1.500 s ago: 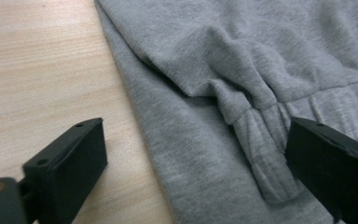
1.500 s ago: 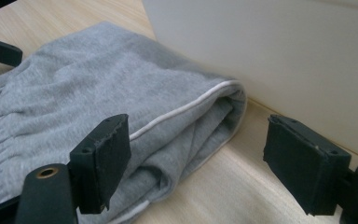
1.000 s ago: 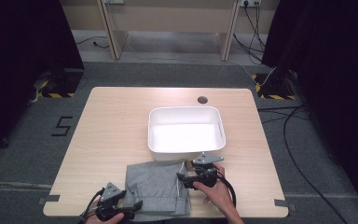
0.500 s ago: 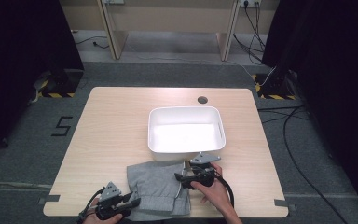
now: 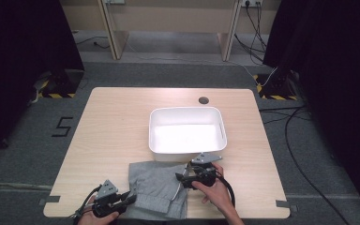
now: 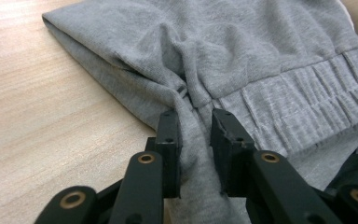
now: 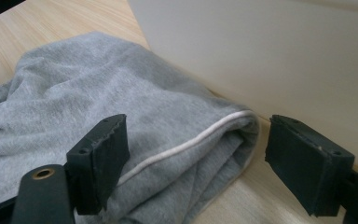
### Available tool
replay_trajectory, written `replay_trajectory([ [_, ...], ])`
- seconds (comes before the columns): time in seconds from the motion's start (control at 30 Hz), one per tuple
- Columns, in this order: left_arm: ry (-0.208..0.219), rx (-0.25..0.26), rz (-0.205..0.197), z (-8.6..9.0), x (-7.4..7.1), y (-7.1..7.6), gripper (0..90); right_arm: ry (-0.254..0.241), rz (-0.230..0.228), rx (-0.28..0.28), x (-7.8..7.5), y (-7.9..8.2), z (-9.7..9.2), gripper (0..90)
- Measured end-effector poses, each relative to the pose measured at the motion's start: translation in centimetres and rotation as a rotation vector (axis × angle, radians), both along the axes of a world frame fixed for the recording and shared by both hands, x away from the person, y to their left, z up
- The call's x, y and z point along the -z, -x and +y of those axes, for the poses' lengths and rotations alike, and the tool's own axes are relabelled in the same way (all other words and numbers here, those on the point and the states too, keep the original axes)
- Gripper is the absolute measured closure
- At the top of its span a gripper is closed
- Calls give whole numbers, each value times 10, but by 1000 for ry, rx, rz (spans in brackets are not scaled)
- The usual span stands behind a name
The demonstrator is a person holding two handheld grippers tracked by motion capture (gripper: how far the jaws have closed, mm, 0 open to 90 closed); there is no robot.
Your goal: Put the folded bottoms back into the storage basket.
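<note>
A grey garment [image 5: 157, 190] with an elastic waistband [image 6: 298, 112] lies crumpled near the table's front edge. My left gripper [image 5: 132, 197] sits at its left edge. Its jaws have just been closing, and in the left gripper view they [image 6: 195, 122] pinch a bunched fold of the cloth. My right gripper [image 5: 183, 180] lies at the garment's right side, close to the tub. In the right gripper view it [image 7: 196, 135] stands wide open, with a folded edge and its white cord [image 7: 191, 142] between the jaws but untouched by the pads.
A white plastic tub [image 5: 186, 111] stands just behind the garment, and its wall [image 7: 270, 51] rises close beside my right gripper. Bare wooden table [image 5: 112, 131] stretches left of the tub. A round cable hole [image 5: 203, 100] lies at the back.
The left gripper has edged slightly left at the garment's edge. The right gripper has shifted a touch toward the cloth. The garment keeps its place.
</note>
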State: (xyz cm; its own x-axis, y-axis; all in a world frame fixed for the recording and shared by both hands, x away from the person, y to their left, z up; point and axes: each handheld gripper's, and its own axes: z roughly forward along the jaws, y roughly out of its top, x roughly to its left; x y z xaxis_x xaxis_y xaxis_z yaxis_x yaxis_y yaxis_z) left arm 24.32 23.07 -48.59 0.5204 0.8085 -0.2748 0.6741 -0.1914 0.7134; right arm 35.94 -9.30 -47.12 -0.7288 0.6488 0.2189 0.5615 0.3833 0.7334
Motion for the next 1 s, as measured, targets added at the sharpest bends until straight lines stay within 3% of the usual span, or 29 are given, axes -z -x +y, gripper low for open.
replay_trajectory([
  [0.4, 4, 3, -5, 1, 1, 1, 718, 37, 72, -8, 15, -8, 14, 205],
  [0.5, 11, 2, -9, 1, 2, 1, 713, 41, 59, -22, 15, -8, 16, 300],
  [0.6, 12, 5, -10, 1, 2, 1, 706, 55, 36, -32, 14, -3, 17, 459],
  [0.63, 12, 5, -10, 1, 2, 1, 702, 55, 36, -32, 14, -3, 17, 459],
  [0.73, 14, 5, -9, 2, 2, 1, 677, -4, 42, -14, 15, -2, 12, 549],
  [0.93, 10, -18, -19, 3, 2, 4, 578, -46, 36, -4, 17, -1, 9, 595],
  [1.0, 12, -39, -11, 5, 1, 5, 477, -54, 33, 3, 16, 1, 8, 610],
])
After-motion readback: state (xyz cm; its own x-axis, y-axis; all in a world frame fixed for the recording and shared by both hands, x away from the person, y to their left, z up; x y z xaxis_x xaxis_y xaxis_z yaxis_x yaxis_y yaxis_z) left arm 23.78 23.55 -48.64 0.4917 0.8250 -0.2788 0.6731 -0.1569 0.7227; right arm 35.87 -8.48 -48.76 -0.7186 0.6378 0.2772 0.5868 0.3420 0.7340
